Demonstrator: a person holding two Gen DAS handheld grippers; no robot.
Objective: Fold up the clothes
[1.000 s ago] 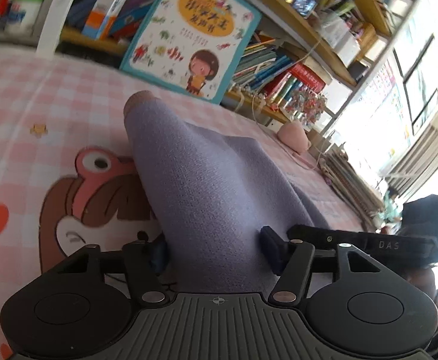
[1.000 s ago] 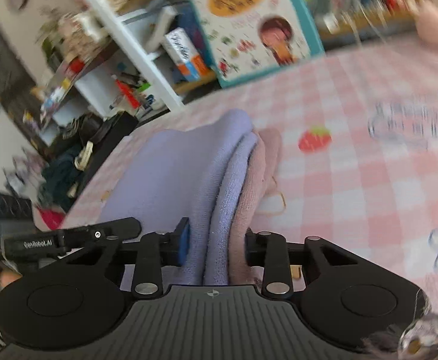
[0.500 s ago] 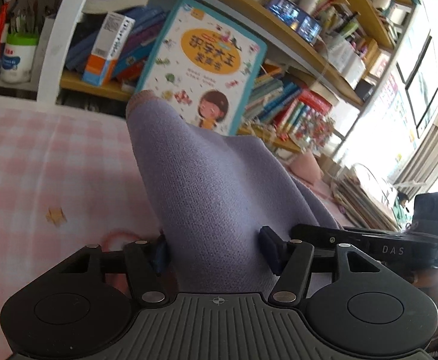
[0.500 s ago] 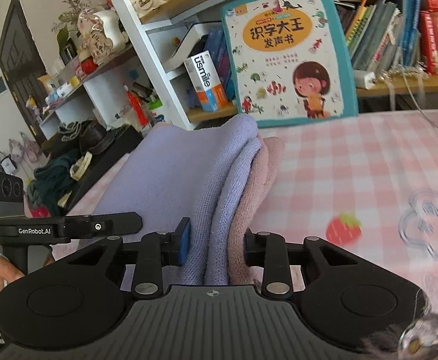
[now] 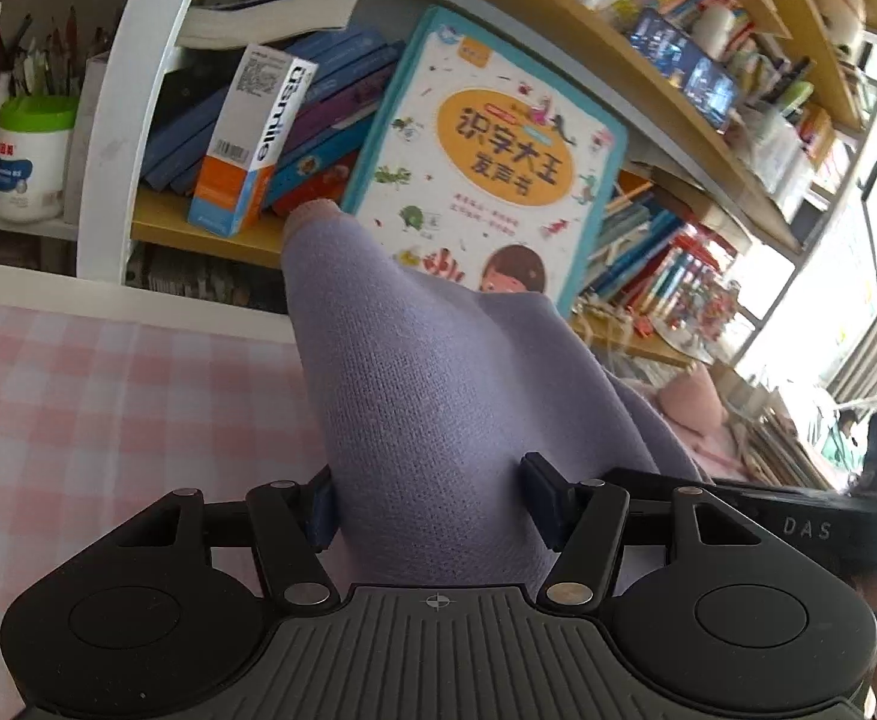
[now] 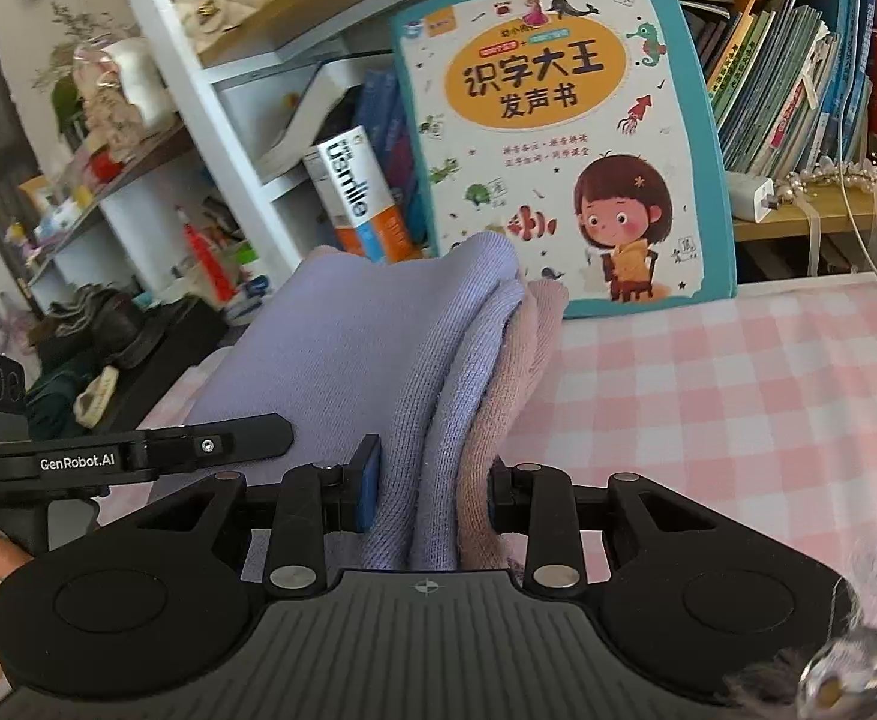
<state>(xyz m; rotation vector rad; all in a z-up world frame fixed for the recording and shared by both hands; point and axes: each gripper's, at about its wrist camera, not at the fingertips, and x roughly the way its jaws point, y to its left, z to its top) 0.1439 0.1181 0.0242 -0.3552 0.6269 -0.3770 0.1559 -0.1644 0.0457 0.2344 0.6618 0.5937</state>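
Behind pink checked tablecloth (image 6: 738, 396), crowded bookshelves (image 6: 798, 90)

- A pink-and-white checked cloth (image 6: 708, 396) covers the surface, filling the view from 3 to 5 o'clock.
- A large teal-edged children's picture book with an orange oval title and a cartoon girl (image 6: 558, 120) stands upright at 12 o'clock, its foot on the checked cloth.
- A tall white-and-orange carton printed "usmile" (image 6: 357, 198) leans just beside the book, at 11 o'clock.
- A white jar with a green lid (image 5: 30, 162) sits at 10 o'clock in the left view.
- A row of thin blue and green books (image 6: 786, 72) leans at 2 o'clock.
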